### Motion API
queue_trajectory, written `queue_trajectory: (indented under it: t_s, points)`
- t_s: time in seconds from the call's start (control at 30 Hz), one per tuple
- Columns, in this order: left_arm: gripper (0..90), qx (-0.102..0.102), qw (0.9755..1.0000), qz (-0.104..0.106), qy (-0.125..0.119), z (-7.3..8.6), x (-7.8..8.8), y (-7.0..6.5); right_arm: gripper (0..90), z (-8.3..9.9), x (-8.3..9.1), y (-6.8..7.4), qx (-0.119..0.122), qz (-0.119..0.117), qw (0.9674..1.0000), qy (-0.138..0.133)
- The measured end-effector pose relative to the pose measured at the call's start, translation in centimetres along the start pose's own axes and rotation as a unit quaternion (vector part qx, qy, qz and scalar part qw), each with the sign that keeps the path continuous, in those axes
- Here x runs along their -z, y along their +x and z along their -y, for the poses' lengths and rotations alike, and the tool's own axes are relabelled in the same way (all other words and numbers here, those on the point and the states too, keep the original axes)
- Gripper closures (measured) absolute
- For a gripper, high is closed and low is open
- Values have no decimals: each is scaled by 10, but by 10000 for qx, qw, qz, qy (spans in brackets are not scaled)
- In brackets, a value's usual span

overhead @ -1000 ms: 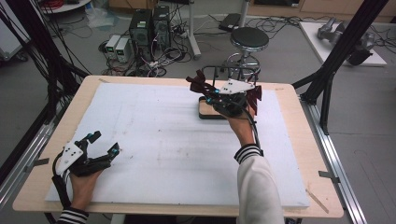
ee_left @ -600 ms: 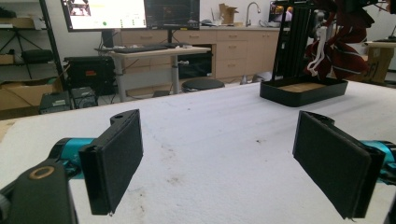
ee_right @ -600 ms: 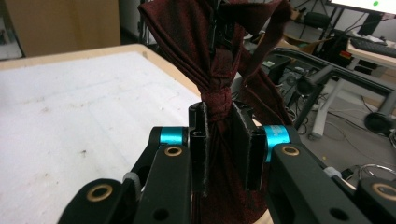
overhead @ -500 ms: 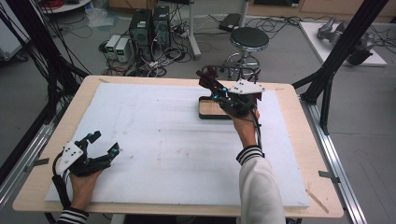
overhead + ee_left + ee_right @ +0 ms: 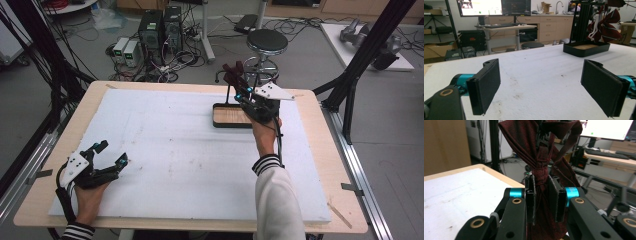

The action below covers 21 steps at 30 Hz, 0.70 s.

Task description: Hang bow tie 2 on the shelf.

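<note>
A dark red fabric bow (image 5: 233, 72) is held up over the far side of the table, and my right gripper (image 5: 241, 86) is shut on it. In the right gripper view the pads pinch the bow (image 5: 539, 142) just below its knot, at my right gripper (image 5: 541, 182). Below it stands a black tray with a wooden floor (image 5: 220, 122) and a thin black post. My left gripper (image 5: 112, 152) rests at the front left of the white mat, open with nothing between its pads (image 5: 486, 82). The left gripper view shows the bow (image 5: 605, 25) above the tray (image 5: 586, 51).
A white foam mat (image 5: 175, 150) covers most of the wooden table (image 5: 310, 100). Beyond the far edge stand a black stool (image 5: 267, 42), computer towers (image 5: 160, 27) and loose cables on the floor. Black frame posts rise at both sides.
My right gripper has carried the bow slightly toward the table's far edge, and the bow now sits higher over the tray. The left gripper has stayed put.
</note>
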<state>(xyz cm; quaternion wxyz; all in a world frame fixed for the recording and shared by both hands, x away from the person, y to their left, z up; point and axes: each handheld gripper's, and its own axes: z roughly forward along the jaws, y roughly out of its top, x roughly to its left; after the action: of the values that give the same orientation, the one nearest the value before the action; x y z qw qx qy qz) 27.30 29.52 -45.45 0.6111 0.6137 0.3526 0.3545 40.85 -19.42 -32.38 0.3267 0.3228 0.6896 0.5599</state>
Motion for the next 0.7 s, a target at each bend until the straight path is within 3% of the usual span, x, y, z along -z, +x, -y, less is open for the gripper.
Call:
queue_trajectory:
  t_s: [0.5, 0.7]
  points:
    - [164, 8, 10000, 6, 16, 0, 0, 0, 780, 5, 2, -11, -280, 687, 9972, -62]
    - [164, 7, 10000, 5, 14, 0, 0, 0, 779, 10, -4, -15, -422, 827, 9956, -100]
